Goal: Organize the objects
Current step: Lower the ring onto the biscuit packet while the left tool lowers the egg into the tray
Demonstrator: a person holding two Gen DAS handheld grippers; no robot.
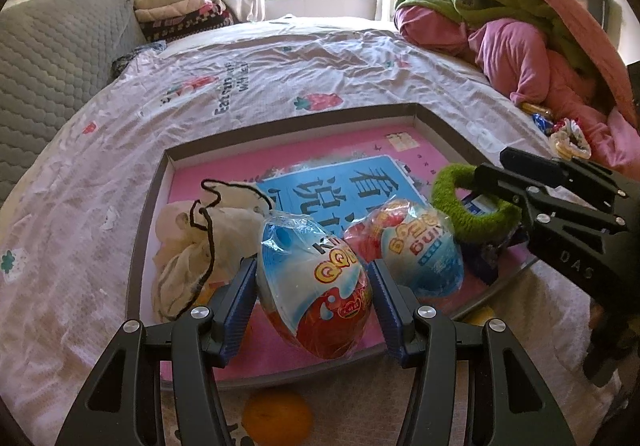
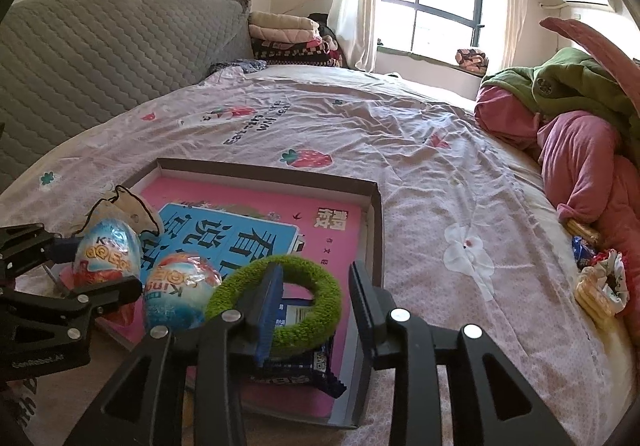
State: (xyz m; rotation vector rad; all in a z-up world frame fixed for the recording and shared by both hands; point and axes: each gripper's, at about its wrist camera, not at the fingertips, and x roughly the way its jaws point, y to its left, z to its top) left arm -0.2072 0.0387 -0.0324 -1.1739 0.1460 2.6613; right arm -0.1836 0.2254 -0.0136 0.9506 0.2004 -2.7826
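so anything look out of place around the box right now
Yes. An orange lies on the bedsheet just outside the shallow box's near edge, while the wrapped toy eggs, green fuzzy ring and snack packet are in the box. More snacks sit loose by the pink bedding.

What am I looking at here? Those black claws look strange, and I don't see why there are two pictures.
No robot: a person holds a two-finger claw in each hand, with a wide-angle camera on each looking along its fingers. One picture comes from the left claw, the other from the right. They hang over a shallow box on a bed. In it lie a pink book, a cream pouch, a blue snack packet and a wrapped toy egg. The left gripper clamps another egg. The right gripper is open, one finger through a fuzzy green ring.
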